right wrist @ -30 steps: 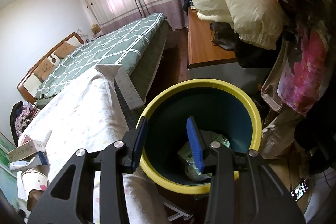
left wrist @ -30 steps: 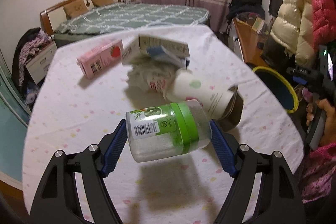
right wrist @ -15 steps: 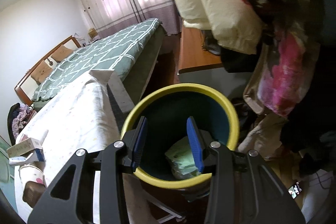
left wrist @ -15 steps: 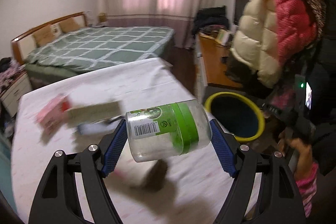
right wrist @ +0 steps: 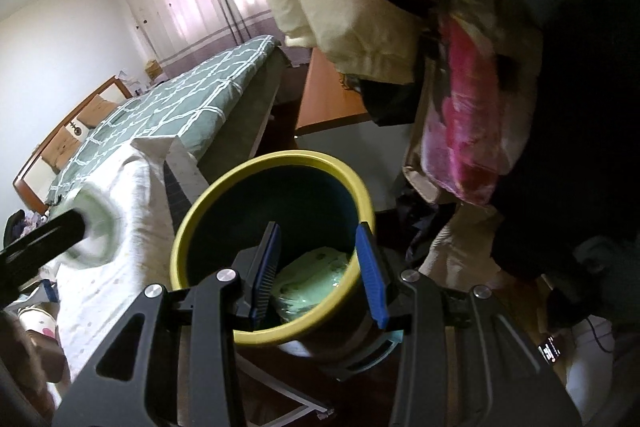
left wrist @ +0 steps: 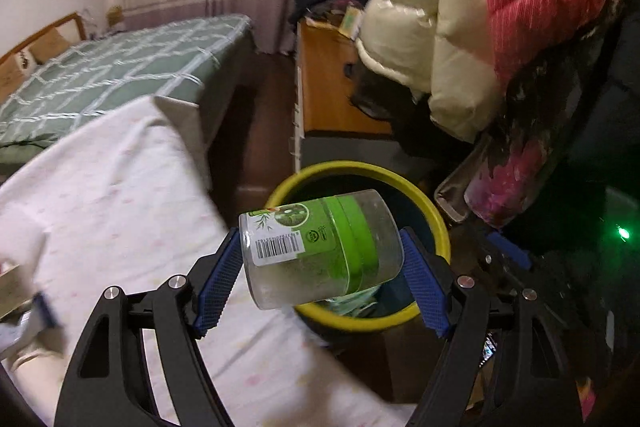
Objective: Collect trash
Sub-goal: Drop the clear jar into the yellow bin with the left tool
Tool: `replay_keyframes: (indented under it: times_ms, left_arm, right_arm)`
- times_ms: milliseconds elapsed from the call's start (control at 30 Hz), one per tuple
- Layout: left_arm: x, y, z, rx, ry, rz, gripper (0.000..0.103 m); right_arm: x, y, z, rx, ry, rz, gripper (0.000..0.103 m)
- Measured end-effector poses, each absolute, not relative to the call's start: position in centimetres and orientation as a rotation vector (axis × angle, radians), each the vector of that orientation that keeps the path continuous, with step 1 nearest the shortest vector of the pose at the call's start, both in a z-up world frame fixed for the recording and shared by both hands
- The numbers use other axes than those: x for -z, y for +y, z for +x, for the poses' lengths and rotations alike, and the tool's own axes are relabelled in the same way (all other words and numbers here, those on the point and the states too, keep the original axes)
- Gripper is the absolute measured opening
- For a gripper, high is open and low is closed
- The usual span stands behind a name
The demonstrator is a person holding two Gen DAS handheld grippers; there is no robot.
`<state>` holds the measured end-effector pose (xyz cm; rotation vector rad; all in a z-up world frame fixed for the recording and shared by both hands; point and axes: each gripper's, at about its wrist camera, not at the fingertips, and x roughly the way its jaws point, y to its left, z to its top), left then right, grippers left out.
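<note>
A clear plastic jar (left wrist: 320, 251) with a green label and a barcode lies sideways in my left gripper (left wrist: 322, 267), whose blue pads press on its two ends. It hangs at the table's edge, in front of the yellow-rimmed dark bin (left wrist: 424, 203). In the right wrist view the same jar (right wrist: 94, 227) is a blur at the left, over the white cloth. My right gripper (right wrist: 320, 273) hovers over the bin (right wrist: 208, 199), its jaws partly apart with nothing gripped. A pale green packet (right wrist: 316, 275) lies inside the bin.
The white-clothed table (left wrist: 120, 187) stands left of the bin, with leftover boxes (left wrist: 10, 283) at its near left. Cream and red puffy coats (left wrist: 460, 39) hang over the bin's right side. Behind are a wooden cabinet (left wrist: 324, 75) and a green checked bed (left wrist: 100, 67).
My left gripper has swung right with the jar, from over the trash pile on the table to the bin's near side. The right gripper has shifted a little over the bin.
</note>
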<state>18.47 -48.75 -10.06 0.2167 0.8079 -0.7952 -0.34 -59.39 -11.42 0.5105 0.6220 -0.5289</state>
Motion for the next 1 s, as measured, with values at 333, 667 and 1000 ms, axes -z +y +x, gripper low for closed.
replay_keyframes:
  times_ms: [333,667,1000]
  left_arm:
    - [15.7,-55.4,20.1,0.796,0.943,0.285,0.077]
    - [12.5,-51.1,18.6,0.776,0.878,0.222,0.087]
    - [5.2,-36.3,14.2,0.612,0.663,0.139,0.093]
  right_arm:
    - [12.7,-61.7,-1.5,0.550,0.640,0.544,0.038]
    - [13.3,-61.4,-1.3,0.531,0.653,0.549,0.039]
    - [12.5,-57.2,0.8,0.440,0.673,0.499,0.039]
